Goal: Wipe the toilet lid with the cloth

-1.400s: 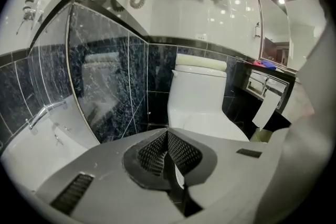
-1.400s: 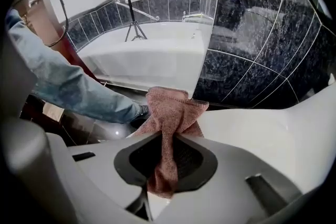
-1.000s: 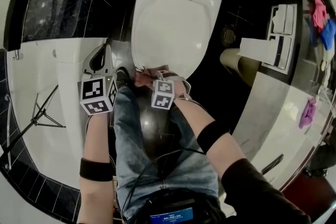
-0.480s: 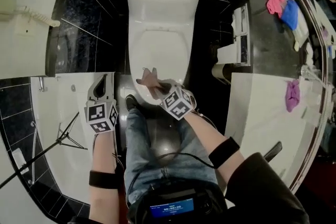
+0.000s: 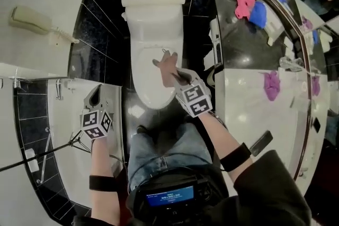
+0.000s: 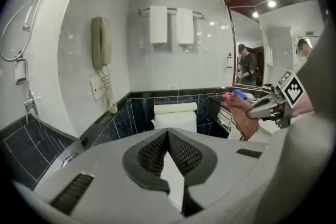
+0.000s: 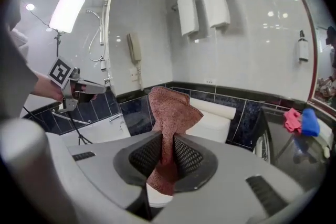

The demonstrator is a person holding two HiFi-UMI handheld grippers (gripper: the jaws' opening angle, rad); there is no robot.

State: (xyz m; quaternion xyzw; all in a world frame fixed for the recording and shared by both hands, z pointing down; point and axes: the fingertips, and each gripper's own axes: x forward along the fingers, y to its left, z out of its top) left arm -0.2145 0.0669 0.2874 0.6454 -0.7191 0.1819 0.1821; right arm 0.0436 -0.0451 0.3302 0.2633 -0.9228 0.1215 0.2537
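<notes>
A white toilet with its lid point(image 5: 154, 69) closed stands against the black tiled back wall; it also shows in the left gripper view point(image 6: 175, 117) and the right gripper view point(image 7: 218, 118). My right gripper point(image 5: 177, 78) is shut on a reddish-brown cloth point(image 5: 168, 68) that hangs above the lid's right side; the cloth point(image 7: 169, 128) is pinched between the pads and sticks up past them. My left gripper point(image 5: 96, 100) is shut with nothing in it, held off to the left of the toilet over the white bathtub rim point(image 5: 63, 114).
A wall phone point(image 5: 32, 19) hangs at left. A counter point(image 5: 259, 92) at right carries pink point(image 5: 244, 6), blue and purple point(image 5: 272, 85) cloths. A light tripod point(image 5: 47, 152) stands at lower left. White towels point(image 6: 168, 24) hang above the toilet.
Both grippers have risen from near the floor. The right gripper lifted the cloth from in front of the bowl to above the lid. The view has pulled back from the toilet.
</notes>
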